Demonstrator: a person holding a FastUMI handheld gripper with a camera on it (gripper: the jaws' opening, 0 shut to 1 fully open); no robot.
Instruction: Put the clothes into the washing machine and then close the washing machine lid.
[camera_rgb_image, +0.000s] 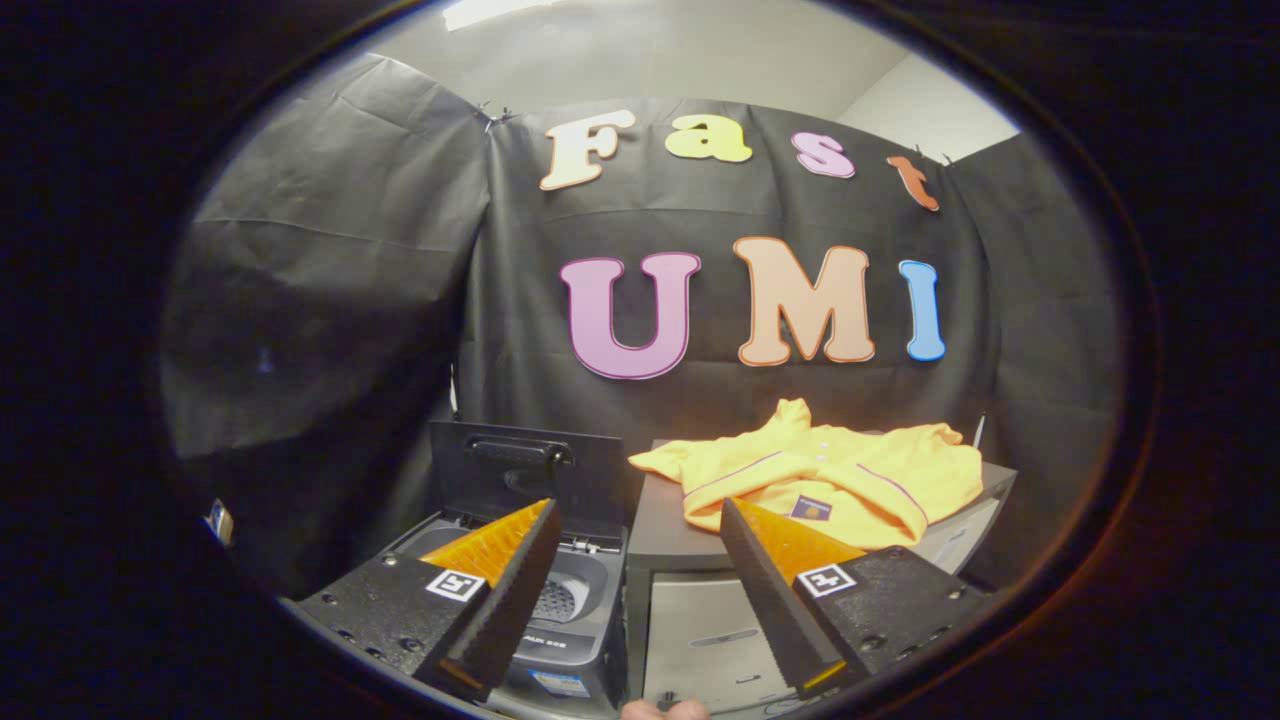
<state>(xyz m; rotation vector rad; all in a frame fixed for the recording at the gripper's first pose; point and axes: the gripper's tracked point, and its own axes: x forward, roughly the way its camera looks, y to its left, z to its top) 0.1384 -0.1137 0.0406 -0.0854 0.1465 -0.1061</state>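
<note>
Where the black cloth wall (330, 300) closes off the back and the side of the booth, a pale ceiling (640, 50) shows above it, and two units stand side by side against the cloth. The right-hand unit is a grey cabinet (700, 620) with a dark flat top (660, 530), and its front carries a drawer face with a shallow handle recess. On that top lies the yellow shirt (830, 475), loosely spread, its collar raised toward the wall, with thin dark piping along the front and a small dark patch near its lower hem; part of the shirt hangs over the near edge of the top. Just beside the cabinet stands the washing machine (570, 630), a small top-loading unit. Its lid (530, 475) stands upright, hinged at the back, with a dark handle bar across its upper part. The drum (560, 595) is exposed beneath the lid; a perforated wall is visible inside, and no garment can be seen in the visible portion. The gripper (635, 530) hangs in front of both units with its fingers spread wide apart and nothing between them; one finger overlaps the machine's opening, the other the near edge of the shirt. Contact with the shirt cannot be confirmed.
</note>
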